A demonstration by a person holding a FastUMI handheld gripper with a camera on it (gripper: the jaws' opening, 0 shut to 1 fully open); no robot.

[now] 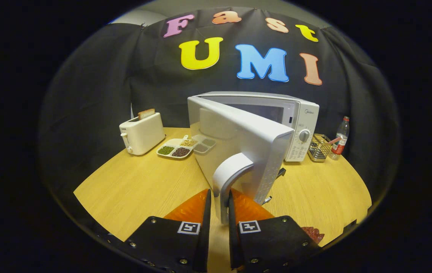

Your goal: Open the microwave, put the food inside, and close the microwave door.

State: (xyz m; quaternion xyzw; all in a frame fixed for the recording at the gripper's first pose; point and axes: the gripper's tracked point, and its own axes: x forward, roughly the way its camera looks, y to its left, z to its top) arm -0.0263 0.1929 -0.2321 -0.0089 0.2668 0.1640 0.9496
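Observation:
A white microwave (299, 121) stands at the back of the wooden table (136, 185). Its door (238, 151) is swung well open toward me, edge-on, with the dark cavity showing behind it. The door's curved white handle (228, 178) runs down between my fingers. My gripper (219, 206) is shut on that handle, one finger pressing each side of it. A reddish piece of food (313, 233) lies on the table just right of my right finger, partly hidden by it.
A white toaster (142, 132) with a slice of bread stands at the back left. A divided white tray of beans (180, 148) lies beside the door. A wire rack (319, 148) and a plastic bottle (340, 138) stand right of the microwave.

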